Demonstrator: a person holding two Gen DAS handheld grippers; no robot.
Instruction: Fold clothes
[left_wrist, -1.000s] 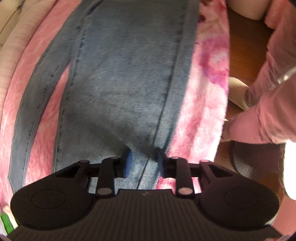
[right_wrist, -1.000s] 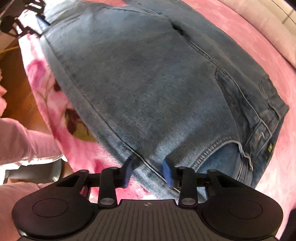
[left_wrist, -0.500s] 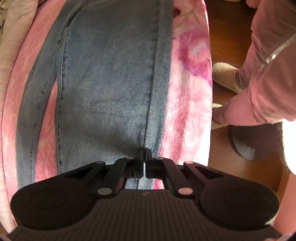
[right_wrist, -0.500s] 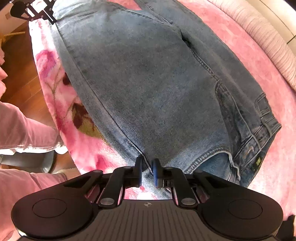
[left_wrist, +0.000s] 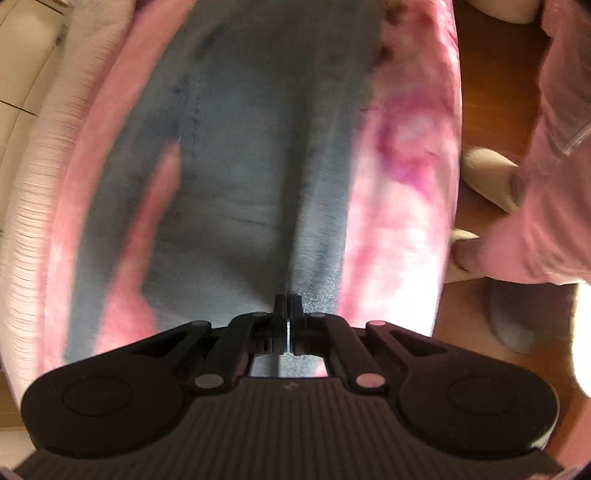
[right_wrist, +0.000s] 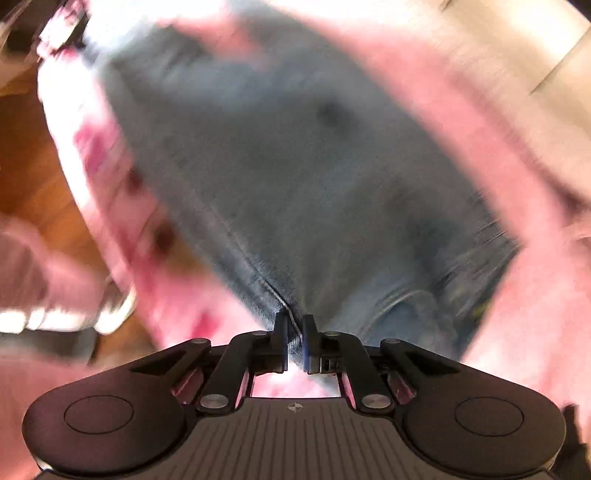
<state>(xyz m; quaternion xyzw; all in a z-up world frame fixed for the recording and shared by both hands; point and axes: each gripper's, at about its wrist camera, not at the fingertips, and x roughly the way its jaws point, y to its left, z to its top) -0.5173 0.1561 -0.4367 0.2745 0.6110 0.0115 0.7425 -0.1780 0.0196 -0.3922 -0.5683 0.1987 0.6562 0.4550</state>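
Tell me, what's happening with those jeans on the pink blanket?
A person is folding them with two hand-held tongs. The left tongs are shut on the edge of the jeans. The right tongs have just been closing on the same seam edge nearer the waistband. The jeans lie spread on the pink blanket.

We see faded blue jeans (left_wrist: 251, 192) with darker seams on a pink blanket (left_wrist: 402, 206) blotched magenta and white. The floor (left_wrist: 491, 92) at right is reddish-brown wood. Black grippers sit near; a sleeve (left_wrist: 554, 206) is pink.
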